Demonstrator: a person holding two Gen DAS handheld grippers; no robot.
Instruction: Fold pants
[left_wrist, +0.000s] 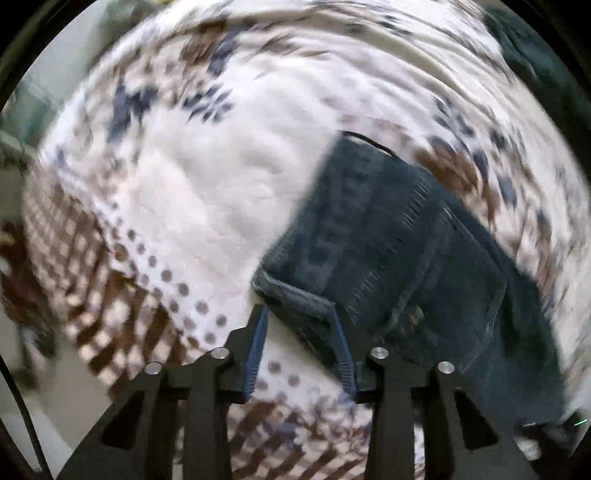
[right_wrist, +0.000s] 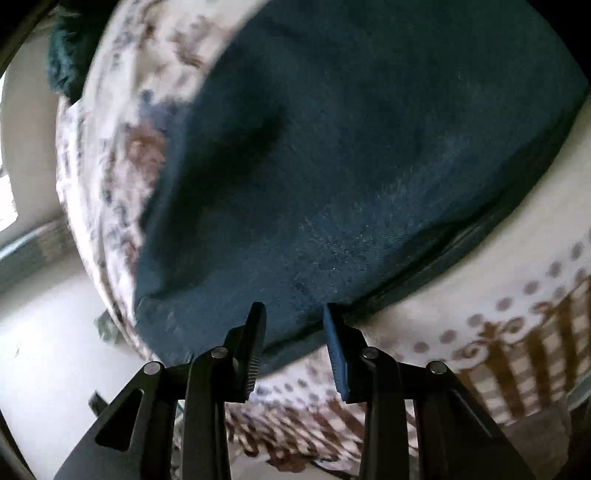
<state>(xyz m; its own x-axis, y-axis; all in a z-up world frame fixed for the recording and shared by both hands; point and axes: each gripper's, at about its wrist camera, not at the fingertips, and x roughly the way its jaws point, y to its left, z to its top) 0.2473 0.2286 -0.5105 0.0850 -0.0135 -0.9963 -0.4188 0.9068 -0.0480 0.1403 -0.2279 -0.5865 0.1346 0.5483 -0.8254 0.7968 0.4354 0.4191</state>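
Dark blue denim pants (left_wrist: 399, 254) lie on a white patterned bedspread (left_wrist: 207, 184), running from the lower middle to the right of the left wrist view. My left gripper (left_wrist: 297, 312) is open, its blue-padded fingers straddling the near corner of the waistband. In the right wrist view the pants (right_wrist: 351, 166) fill most of the frame as a broad blue sheet. My right gripper (right_wrist: 293, 308) is open, its fingertips on either side of the fabric's lower edge. Both views are motion-blurred.
The bedspread (right_wrist: 498, 258) has brown and blue floral prints and a dotted, checked border. A dark teal fuzzy item (right_wrist: 66, 48) lies at the far top left. Pale floor (right_wrist: 55, 332) shows beyond the bed's edge at left.
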